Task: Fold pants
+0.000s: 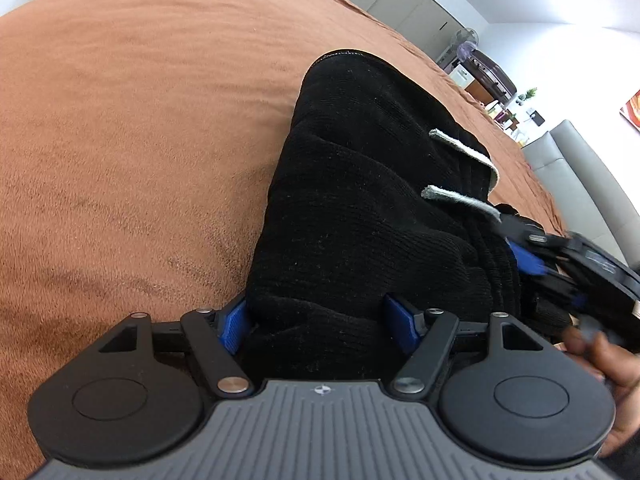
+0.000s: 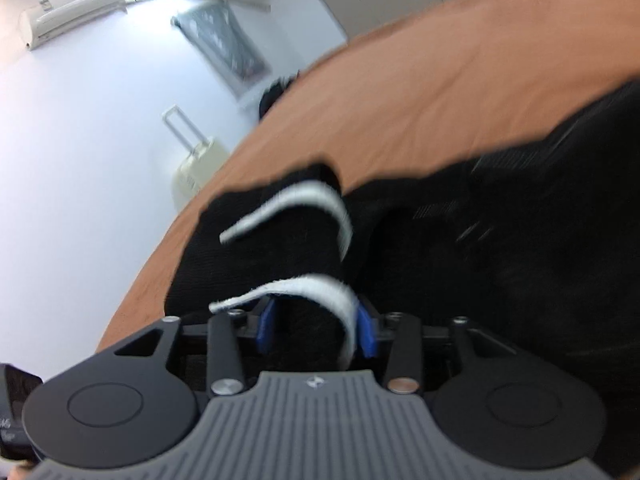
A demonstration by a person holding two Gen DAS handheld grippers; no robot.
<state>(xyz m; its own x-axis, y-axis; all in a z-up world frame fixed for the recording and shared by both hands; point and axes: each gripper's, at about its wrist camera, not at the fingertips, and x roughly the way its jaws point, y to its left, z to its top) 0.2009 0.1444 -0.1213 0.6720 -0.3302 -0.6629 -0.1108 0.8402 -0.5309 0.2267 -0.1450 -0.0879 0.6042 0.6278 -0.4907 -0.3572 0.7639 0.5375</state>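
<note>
Black pants (image 1: 360,208) bunched on the brown bed (image 1: 140,140), mid-fold. Left claw (image 1: 320,320) clamped on thick knit; right claw (image 2: 316,328) clamped on the white-striped edge. Best carried level and together, laid edge to edge, released only once flat.

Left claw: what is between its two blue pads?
Black pants fabric fills the gap between the left claw pads, seen in the left wrist view.

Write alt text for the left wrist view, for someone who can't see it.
The left gripper holds bunched black pants between its blue pads, over a rust-brown blanket. At right, the right gripper grips the same fabric near two white drawstrings.
</note>
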